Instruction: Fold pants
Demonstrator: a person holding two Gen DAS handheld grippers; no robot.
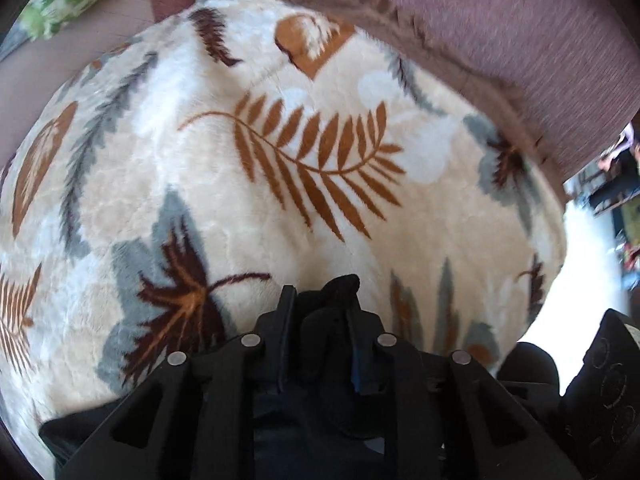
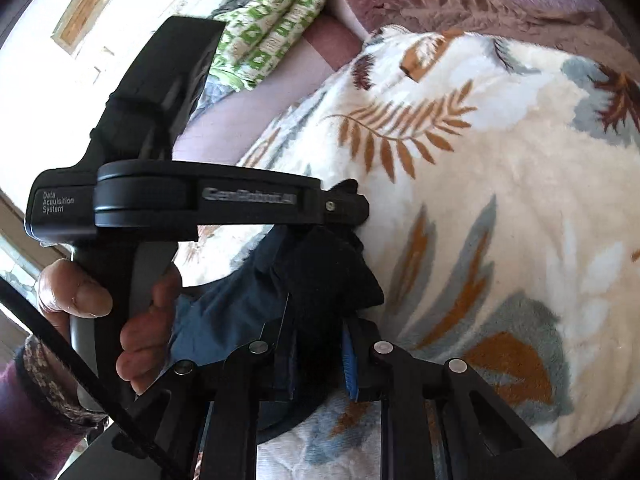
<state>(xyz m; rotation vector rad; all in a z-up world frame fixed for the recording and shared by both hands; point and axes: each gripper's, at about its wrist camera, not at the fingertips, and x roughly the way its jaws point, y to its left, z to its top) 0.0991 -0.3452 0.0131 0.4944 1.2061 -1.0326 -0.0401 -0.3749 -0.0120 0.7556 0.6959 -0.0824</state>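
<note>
The pants [image 2: 224, 312] are dark navy cloth, bunched up close to both cameras over a cream blanket with a leaf print [image 1: 280, 160]. My left gripper [image 1: 320, 320] is shut on a fold of the pants [image 1: 340, 292], which pokes out between its fingers. My right gripper [image 2: 316, 344] is shut on a dark fold of the pants just below the left gripper. The left gripper [image 2: 348, 204] shows from the side in the right wrist view, held by a hand [image 2: 140, 320]. Most of the pants hang out of sight below.
The leaf-print blanket [image 2: 500, 200] lies on a mauve sofa [image 1: 520, 40] with a fringed brown throw [image 1: 400, 12]. A green and white patterned cloth [image 2: 276, 24] lies at the far end of the sofa. Bright floor [image 1: 588, 260] shows to the right.
</note>
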